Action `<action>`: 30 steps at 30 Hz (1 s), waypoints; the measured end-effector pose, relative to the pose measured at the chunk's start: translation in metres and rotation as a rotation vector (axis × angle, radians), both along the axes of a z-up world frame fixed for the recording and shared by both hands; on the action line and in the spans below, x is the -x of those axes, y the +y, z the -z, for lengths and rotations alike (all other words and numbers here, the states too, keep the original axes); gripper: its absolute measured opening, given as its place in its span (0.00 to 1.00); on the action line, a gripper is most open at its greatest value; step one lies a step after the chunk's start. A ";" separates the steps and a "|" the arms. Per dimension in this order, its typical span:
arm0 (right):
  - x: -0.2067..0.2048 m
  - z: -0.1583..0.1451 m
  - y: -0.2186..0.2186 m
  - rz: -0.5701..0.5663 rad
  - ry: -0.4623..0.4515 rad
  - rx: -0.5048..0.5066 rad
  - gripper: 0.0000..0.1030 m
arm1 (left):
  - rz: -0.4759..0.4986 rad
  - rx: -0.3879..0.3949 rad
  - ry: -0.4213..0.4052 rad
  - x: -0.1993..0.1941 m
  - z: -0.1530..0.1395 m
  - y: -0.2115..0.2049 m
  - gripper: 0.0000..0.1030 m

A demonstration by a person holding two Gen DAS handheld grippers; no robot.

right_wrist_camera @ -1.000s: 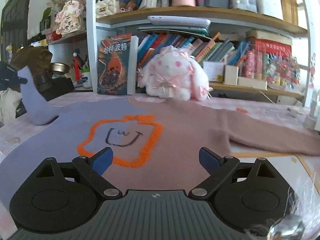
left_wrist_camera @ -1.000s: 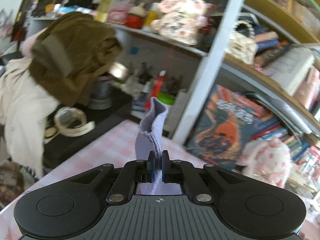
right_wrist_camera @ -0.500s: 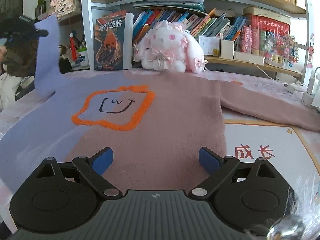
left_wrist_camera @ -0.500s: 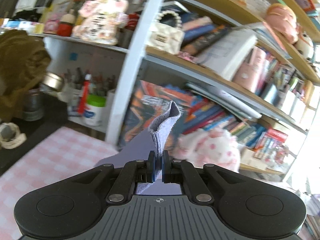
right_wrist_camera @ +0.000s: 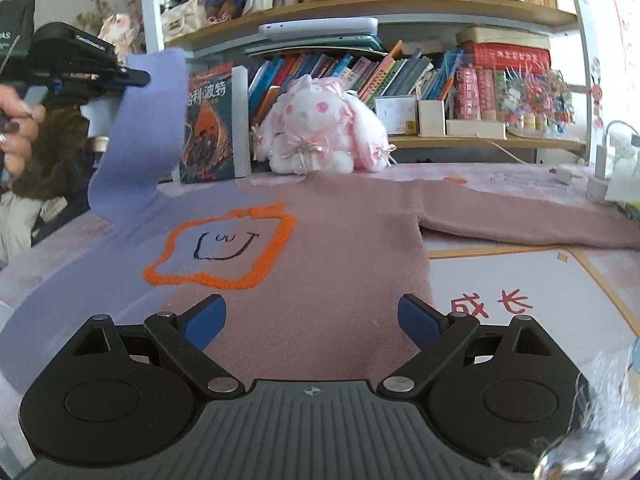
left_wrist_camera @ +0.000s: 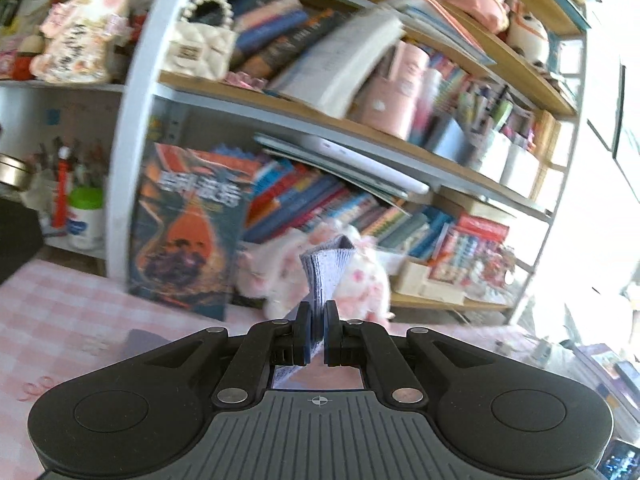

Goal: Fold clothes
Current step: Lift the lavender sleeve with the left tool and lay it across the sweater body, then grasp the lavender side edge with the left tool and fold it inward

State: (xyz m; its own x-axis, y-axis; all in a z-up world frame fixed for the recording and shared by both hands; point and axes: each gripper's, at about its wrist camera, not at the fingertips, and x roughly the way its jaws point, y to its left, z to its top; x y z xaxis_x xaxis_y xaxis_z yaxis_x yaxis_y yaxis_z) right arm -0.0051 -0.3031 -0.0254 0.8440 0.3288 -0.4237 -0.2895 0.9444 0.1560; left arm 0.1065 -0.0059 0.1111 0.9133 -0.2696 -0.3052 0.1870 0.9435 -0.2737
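A sweater (right_wrist_camera: 328, 248), half lilac and half dusty pink with an orange-outlined smiley patch (right_wrist_camera: 224, 252), lies flat on the table. Its pink sleeve (right_wrist_camera: 520, 220) stretches out to the right. My left gripper (left_wrist_camera: 316, 336) is shut on the lilac sleeve cuff (left_wrist_camera: 326, 276) and holds it high. In the right wrist view the left gripper (right_wrist_camera: 136, 77) shows at upper left with the lilac sleeve (right_wrist_camera: 140, 152) hanging from it. My right gripper (right_wrist_camera: 312, 316) is open and empty, low over the sweater's hem.
A bookshelf (right_wrist_camera: 360, 4) full of books stands behind the table. A pink and white plush rabbit (right_wrist_camera: 320, 136) sits at the sweater's collar. A printed mat (right_wrist_camera: 532, 300) lies at right. A charger and cable (right_wrist_camera: 600, 176) stand at far right.
My left gripper has lifted the lilac sleeve higher and swung it to the right, toward the sweater's body. The right gripper has stayed open over the hem, shifting slightly.
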 end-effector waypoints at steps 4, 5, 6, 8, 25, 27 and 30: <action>0.000 0.000 -0.002 -0.007 0.002 -0.020 0.90 | 0.035 0.000 0.006 -0.009 0.010 -0.025 0.04; 0.000 0.000 -0.002 -0.011 0.004 -0.020 0.90 | 0.039 0.006 0.011 -0.012 0.013 -0.031 0.04; 0.000 0.000 -0.002 -0.015 0.007 -0.020 0.90 | 0.042 0.014 0.016 -0.016 0.016 -0.036 0.04; -0.001 0.001 -0.001 -0.021 0.013 -0.021 0.90 | 0.043 0.029 0.027 -0.021 0.022 -0.044 0.04; 0.000 0.002 -0.007 -0.018 0.020 -0.056 0.90 | 0.105 0.028 0.236 -0.067 0.075 -0.095 0.37; 0.000 0.001 -0.007 -0.018 0.022 -0.057 0.90 | 0.124 0.028 0.247 -0.060 0.078 -0.091 0.49; -0.001 0.002 -0.007 -0.018 0.029 -0.055 0.90 | 0.142 -0.006 0.208 -0.038 0.076 -0.075 0.55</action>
State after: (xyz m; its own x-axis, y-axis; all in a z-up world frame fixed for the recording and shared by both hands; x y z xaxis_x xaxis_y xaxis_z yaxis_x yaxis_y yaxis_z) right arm -0.0041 -0.3097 -0.0269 0.8256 0.3667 -0.4288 -0.3006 0.9291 0.2156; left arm 0.1449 -0.0808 0.0348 0.7835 -0.3884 -0.4850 0.2582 0.9135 -0.3144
